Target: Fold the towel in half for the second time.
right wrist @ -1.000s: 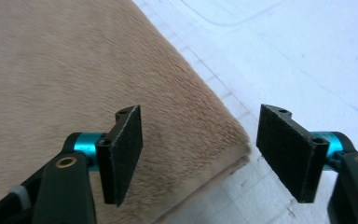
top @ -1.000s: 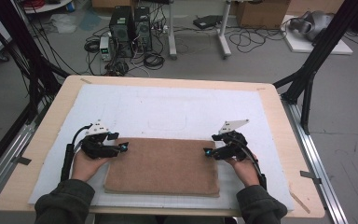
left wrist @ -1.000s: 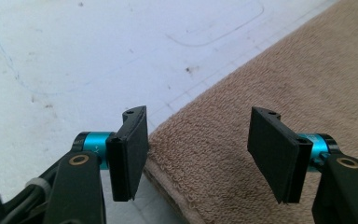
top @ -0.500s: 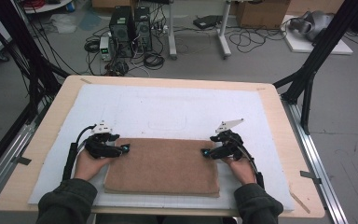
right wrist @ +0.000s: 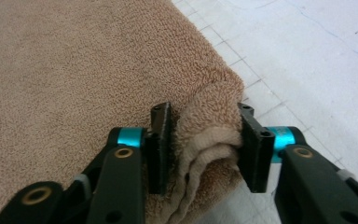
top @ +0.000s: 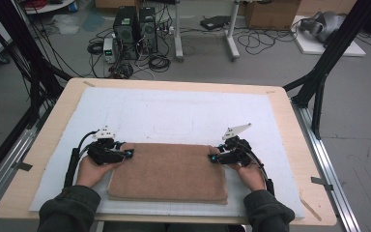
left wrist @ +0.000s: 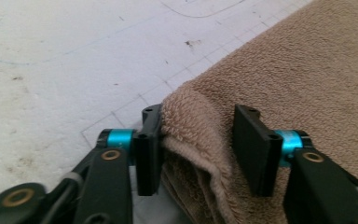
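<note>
Brown towel (top: pixel 168 171), folded at lower centre on the table (top: pixel 280 104), is straddled at both far corners by left gripper (left wrist: pixel 198 144) and right gripper (right wrist: pixel 205 142), fingers apparently part-closed, presumably for lifting.

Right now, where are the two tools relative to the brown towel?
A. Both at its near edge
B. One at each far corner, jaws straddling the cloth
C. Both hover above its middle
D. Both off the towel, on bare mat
B: the left tool and the right tool each sit at a far corner of the towel, folded cloth between open jaws.
</note>
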Demonstrator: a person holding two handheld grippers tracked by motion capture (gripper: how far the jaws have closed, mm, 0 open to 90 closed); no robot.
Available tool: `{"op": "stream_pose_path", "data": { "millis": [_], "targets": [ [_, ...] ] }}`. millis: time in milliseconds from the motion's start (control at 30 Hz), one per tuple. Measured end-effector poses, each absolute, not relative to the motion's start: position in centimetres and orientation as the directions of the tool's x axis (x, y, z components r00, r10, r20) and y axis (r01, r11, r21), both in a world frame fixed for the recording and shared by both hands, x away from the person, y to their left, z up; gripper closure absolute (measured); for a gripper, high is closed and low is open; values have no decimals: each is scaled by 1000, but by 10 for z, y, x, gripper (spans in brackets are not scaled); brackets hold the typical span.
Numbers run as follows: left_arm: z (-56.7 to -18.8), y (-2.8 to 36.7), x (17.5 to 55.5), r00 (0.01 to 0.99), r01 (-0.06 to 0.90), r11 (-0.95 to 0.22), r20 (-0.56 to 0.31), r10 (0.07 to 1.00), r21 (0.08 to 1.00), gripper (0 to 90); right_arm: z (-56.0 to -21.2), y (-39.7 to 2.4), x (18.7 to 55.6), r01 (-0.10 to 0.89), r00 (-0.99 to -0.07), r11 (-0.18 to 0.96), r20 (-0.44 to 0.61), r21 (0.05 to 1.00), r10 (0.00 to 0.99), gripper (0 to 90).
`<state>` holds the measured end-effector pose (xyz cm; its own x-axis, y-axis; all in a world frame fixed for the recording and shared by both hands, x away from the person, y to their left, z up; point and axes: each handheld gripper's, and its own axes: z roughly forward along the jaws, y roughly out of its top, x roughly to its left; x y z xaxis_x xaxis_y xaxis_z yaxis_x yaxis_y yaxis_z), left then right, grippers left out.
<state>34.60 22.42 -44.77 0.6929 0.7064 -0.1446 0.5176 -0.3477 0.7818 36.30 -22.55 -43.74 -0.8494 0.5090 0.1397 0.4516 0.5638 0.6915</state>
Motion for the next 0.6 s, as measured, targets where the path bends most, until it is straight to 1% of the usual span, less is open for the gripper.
{"op": "stream_pose_path", "data": {
  "millis": [33, 133, 267, 400, 600],
  "targets": [
    [-448, 223, 345, 690, 520, -338, -153, 708, 784, 596, -437, -225, 363, 448, -852, 567, 137, 692, 506, 637],
    [-446, 222, 344, 693, 513, -352, -137, 708, 783, 649, -436, -225, 362, 443, -853, 570, 129, 692, 506, 674],
    [-443, 220, 341, 692, 497, -370, -101, 715, 785, 700, -434, -225, 360, 441, -853, 571, 124, 692, 507, 705],
    [-440, 218, 338, 685, 490, -370, -86, 724, 789, 724, -433, -227, 360, 447, -848, 556, 134, 701, 513, 721],
    [-433, 218, 336, 662, 488, -319, -105, 742, 812, 735, -426, -229, 359, 432, -845, 543, 113, 720, 523, 737]
  ]
}}
